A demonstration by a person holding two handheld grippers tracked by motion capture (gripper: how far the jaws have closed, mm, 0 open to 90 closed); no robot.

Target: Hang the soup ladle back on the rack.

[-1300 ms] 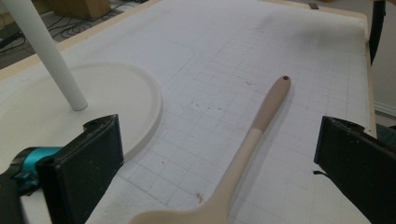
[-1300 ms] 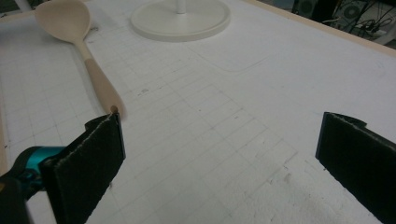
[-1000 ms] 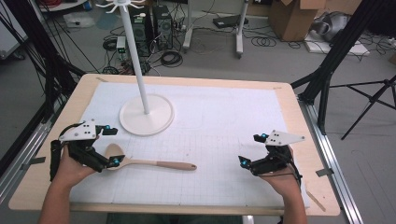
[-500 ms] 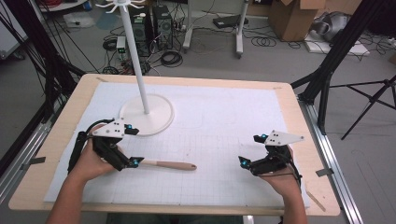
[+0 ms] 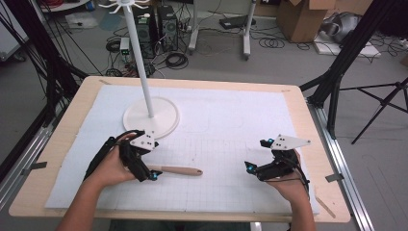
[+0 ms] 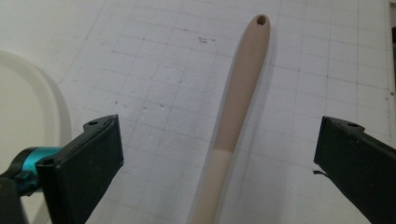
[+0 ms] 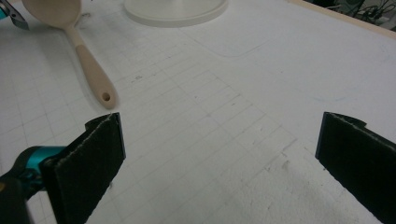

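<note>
A beige spoon (image 5: 179, 170) lies flat on the white gridded mat (image 5: 231, 125), its handle pointing right and ending in a small hole. My left gripper (image 5: 147, 173) hovers over the spoon's bowl end, covering it in the high view. In the left gripper view the jaws stand wide open on either side of the handle (image 6: 239, 100), not touching it. My right gripper (image 5: 252, 169) rests open near the mat's right front, with nothing between its jaws. The right gripper view shows the spoon (image 7: 91, 70) far off at upper left.
A white stand with a round base (image 5: 162, 122) and a tall pole (image 5: 139, 57) rises just behind the left hand; its base edge also appears as a rim (image 6: 18, 107) and a disc (image 7: 177, 10). The wooden table edge (image 5: 312, 144) borders the mat.
My left hand and gripper have slid right along the spoon, from its bowl end toward the handle, and now straddle it. The right gripper has stayed put.
</note>
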